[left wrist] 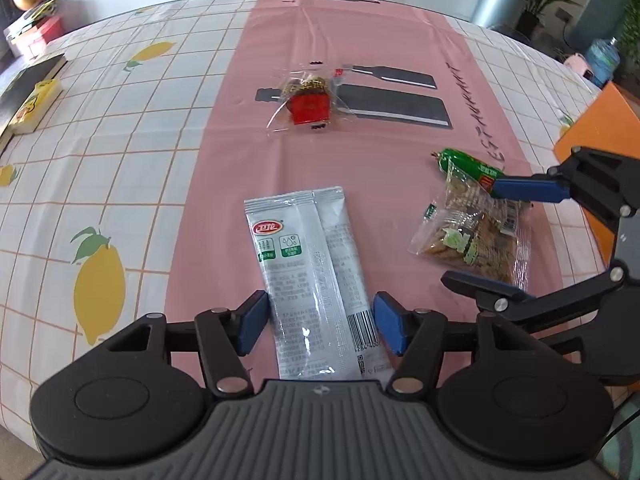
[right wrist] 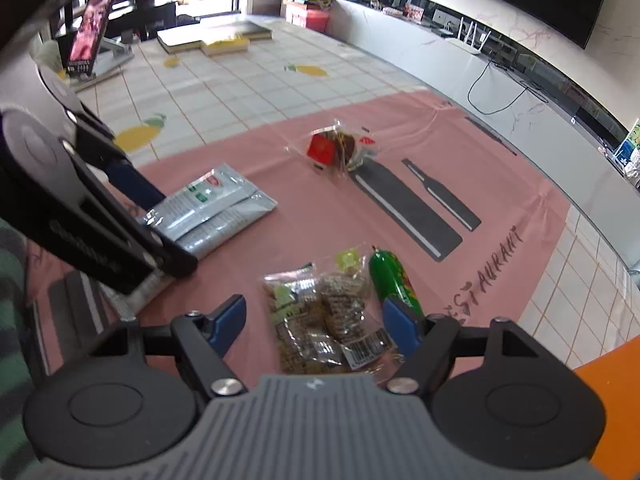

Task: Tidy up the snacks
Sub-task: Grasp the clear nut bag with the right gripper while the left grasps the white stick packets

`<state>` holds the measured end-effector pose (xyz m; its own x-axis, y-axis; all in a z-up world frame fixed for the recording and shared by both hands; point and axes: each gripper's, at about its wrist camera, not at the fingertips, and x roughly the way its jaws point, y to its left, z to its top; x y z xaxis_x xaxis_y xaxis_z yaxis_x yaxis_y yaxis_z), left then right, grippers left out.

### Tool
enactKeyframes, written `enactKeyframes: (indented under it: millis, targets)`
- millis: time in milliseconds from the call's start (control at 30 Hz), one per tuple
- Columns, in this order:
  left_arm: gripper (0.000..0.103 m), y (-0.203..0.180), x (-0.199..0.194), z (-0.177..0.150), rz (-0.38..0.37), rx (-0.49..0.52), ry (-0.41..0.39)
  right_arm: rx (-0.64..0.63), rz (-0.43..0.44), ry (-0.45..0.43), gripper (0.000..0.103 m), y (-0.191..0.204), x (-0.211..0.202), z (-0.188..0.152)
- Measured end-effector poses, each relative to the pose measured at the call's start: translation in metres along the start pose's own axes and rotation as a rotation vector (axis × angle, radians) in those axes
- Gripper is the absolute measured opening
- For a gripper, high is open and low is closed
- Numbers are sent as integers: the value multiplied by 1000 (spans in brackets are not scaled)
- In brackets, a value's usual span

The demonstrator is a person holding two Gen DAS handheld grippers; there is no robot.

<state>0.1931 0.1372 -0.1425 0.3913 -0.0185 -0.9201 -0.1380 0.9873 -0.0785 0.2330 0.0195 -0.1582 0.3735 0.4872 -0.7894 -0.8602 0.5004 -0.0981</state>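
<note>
Two grey snack packets (left wrist: 316,276) lie side by side on the pink mat (left wrist: 380,148); my left gripper (left wrist: 322,326) is open with a blue pad on each side of them. They also show in the right wrist view (right wrist: 212,208). A clear bag of brown crackers (right wrist: 324,312) lies between the open pads of my right gripper (right wrist: 316,326); it also shows in the left wrist view (left wrist: 472,236). A green sausage stick (right wrist: 394,280) lies beside the right pad. A red-and-brown wrapped snack (left wrist: 310,102) sits farther back on the mat.
The table has a lemon-print checked cloth (left wrist: 100,184). Books (right wrist: 216,38) and a phone on a stand (right wrist: 90,34) sit at the far end. An orange box (left wrist: 600,128) stands at the right edge. A white counter (right wrist: 460,68) runs behind the table.
</note>
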Motion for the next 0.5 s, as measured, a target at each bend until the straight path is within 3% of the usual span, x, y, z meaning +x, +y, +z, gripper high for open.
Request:
enactKeyframes:
  millis: [133,233,367,500]
  targets:
    - [78,-6,2,2,27,-9,0,19,-8,10,72,0,5,-1]
    - [78,-13,4,2,61,17,3,34,-34,20,62,3,6,0]
    - [62,-14,3,1,67,29,-12,72,-61,27,57,8,5,-1]
    - [60,-10,1,1,50,12,-26,122,-82,37,53,12,1,-1]
